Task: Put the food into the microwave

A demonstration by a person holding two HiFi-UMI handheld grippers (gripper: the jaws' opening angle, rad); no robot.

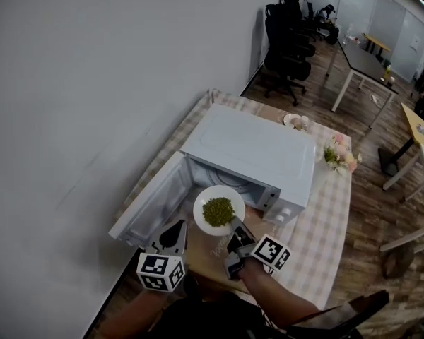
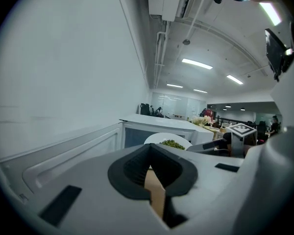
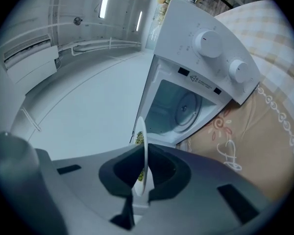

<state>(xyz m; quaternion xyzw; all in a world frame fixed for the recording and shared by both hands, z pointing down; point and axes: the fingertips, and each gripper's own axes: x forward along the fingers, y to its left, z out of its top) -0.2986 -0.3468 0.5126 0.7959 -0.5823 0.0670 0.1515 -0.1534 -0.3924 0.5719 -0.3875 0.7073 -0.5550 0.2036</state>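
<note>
Holding a white plate (image 1: 204,195) of small green food (image 1: 218,211) by its rim, the right gripper (image 1: 235,227) has its jaws clenched, just before the open microwave (image 1: 254,150) on the table (image 1: 325,217). A glass turntable (image 3: 186,109) sits inside. The left gripper (image 1: 173,234) has its jaws together on nothing.

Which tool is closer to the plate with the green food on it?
Right. The right tool grips the plate by its near rim. The left tool sits off to the plate's left, not touching it.
</note>
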